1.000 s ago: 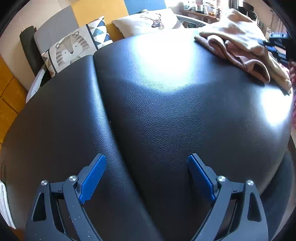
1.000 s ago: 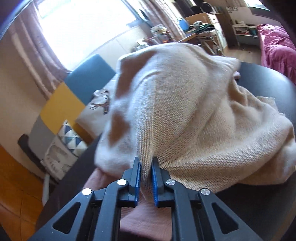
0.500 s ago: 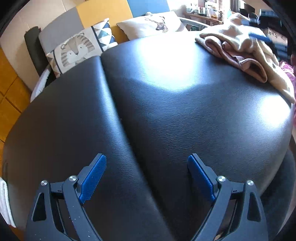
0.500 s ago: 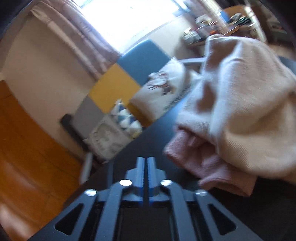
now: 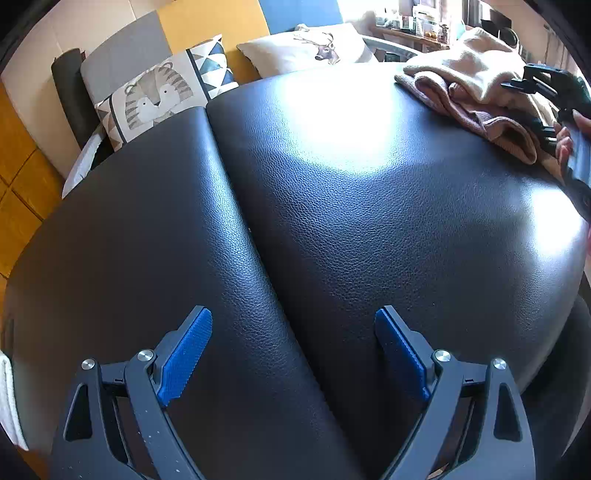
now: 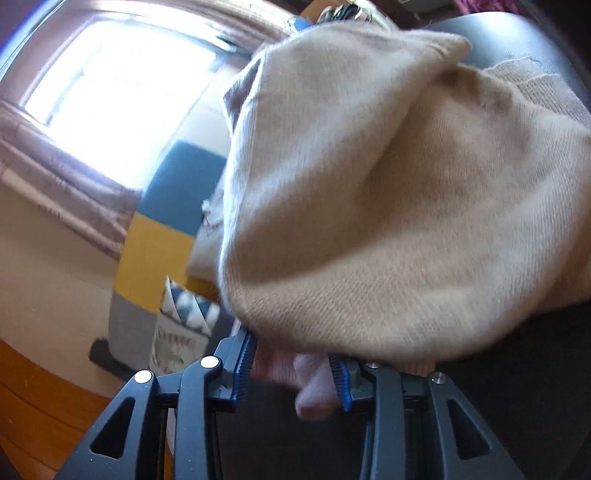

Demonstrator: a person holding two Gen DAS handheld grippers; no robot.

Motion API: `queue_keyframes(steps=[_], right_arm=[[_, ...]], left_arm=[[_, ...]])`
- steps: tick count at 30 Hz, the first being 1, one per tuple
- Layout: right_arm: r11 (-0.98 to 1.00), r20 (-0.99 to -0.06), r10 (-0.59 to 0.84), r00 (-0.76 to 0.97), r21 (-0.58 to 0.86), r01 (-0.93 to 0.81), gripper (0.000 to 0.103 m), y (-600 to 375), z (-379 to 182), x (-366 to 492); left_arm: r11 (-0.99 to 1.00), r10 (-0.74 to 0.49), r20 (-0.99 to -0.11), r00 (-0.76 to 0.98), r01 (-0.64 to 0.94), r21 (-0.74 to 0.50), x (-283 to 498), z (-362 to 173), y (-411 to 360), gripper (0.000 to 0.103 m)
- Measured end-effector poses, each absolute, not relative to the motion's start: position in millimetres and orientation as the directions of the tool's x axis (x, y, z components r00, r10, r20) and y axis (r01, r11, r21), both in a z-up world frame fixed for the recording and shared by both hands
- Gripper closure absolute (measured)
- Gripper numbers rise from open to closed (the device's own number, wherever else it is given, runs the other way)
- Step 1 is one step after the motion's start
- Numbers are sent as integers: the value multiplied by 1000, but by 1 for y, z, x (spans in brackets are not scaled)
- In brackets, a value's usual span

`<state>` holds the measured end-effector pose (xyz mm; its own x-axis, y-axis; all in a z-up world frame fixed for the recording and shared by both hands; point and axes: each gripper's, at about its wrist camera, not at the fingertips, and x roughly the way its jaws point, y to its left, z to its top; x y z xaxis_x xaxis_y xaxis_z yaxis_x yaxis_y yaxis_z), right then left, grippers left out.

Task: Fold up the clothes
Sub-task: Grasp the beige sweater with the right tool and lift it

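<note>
A beige knit sweater (image 5: 476,66) lies heaped on a pink garment (image 5: 480,118) at the far right of the black leather surface (image 5: 332,221). My left gripper (image 5: 293,354) hangs open over the bare leather, nothing between its fingers. My right gripper (image 5: 546,88), held by a hand (image 5: 569,140), is at the pile. In the right wrist view its jaws (image 6: 291,373) are opening, with a fold of the pink garment (image 6: 314,384) between them and the beige sweater (image 6: 369,203) bulging just above. The picture is blurred, so I see no firm pinch.
A tiger cushion (image 5: 155,99) and a deer pillow (image 5: 306,48) lean against the coloured backrest behind the surface. A cluttered shelf (image 5: 424,29) stands beyond. A white cloth (image 5: 7,398) shows at the left edge. A seam (image 5: 236,206) splits the leather.
The right gripper let go of the beige sweater, drew back shut, then came in lower with jaws parted around the pink garment. The left gripper stayed open and barely shifted.
</note>
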<state>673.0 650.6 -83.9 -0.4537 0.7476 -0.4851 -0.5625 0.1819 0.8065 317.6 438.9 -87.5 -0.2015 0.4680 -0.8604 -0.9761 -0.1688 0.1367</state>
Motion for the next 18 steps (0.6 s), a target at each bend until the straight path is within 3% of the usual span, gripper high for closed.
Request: queue_keyframes(steps=[5,9,14,15,16,18], right_arm=[[196,-400,822,-405,867,-458,66,652,-96,684],[82,-312,878,-363,845,-528,64,643,-77,682],[87,-293,908,-298,830,-551,64,650,-76,693],[91,-292,909,-296,835,-543,67,654,-78,696],[95,-316,893,-320,828,-552,80,660,-81,699],[69,-353,857,-376,801,-595,95,673,-77,690]], left_arm=[[-166,472,-860,-194,-978,130,318,-88,440,11],[-178,480,-858,-184,-978,110,315,-90,441,11],[-181,482,-857,-180,-978,104,314,-90,442,10],[-180,482,-857,-181,-978,105,314,-89,442,10],[-178,482,-857,-182,-978,108,314,-89,442,10],[-175,484,-855,-188,-978,116,315,-88,443,10]])
